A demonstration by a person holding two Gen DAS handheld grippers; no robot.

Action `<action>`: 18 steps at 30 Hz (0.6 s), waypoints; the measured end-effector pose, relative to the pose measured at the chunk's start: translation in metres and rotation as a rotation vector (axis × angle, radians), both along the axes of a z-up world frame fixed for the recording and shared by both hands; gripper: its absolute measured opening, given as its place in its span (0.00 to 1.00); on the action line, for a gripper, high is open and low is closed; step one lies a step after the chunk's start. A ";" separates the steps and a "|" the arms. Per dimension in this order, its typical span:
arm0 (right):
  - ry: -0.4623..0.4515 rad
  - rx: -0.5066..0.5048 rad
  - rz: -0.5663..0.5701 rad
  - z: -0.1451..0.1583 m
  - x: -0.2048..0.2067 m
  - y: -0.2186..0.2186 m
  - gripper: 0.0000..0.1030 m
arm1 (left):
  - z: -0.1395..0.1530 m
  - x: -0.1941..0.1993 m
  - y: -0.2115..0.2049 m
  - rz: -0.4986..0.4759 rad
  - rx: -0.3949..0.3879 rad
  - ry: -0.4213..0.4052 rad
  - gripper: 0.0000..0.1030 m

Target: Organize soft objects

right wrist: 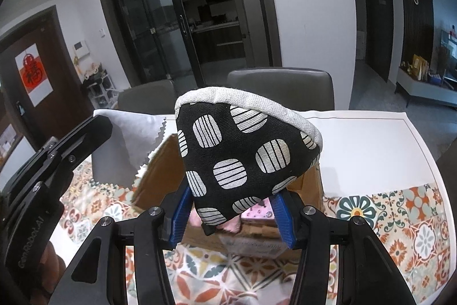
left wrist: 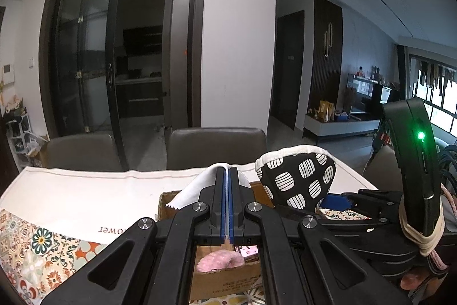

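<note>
Left gripper: jaws pressed together on a thin white cloth with zigzag edges, held above the far left corner of the box.
Right gripper: clamped on a black padded mitt with white striped spots and pale trim, raised over the box.
Open brown cardboard box: on the patterned floral tablecloth.
In the box: fluffy pink item.
Far side: two grey chairs.

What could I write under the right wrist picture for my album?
Right gripper holds a spotted black-and-white oven mitt above a cardboard box on a patterned tablecloth.
</note>
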State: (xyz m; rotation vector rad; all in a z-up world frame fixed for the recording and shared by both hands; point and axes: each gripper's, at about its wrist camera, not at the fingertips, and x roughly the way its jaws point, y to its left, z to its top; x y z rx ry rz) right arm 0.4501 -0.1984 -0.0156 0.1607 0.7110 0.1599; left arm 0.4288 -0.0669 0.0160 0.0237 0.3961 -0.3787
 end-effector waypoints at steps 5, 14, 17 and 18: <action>0.029 -0.009 -0.001 -0.011 0.015 0.000 0.52 | -0.014 0.017 -0.003 0.006 0.011 0.039 0.03; 0.091 -0.019 0.000 -0.033 0.037 -0.001 0.52 | -0.037 0.037 -0.010 0.007 0.037 0.109 0.03; 0.103 -0.030 0.001 -0.039 0.041 -0.001 0.52 | -0.042 0.041 -0.011 0.009 0.036 0.129 0.04; 0.106 -0.032 0.002 -0.041 0.043 -0.002 0.53 | -0.043 0.042 -0.012 0.011 0.039 0.132 0.05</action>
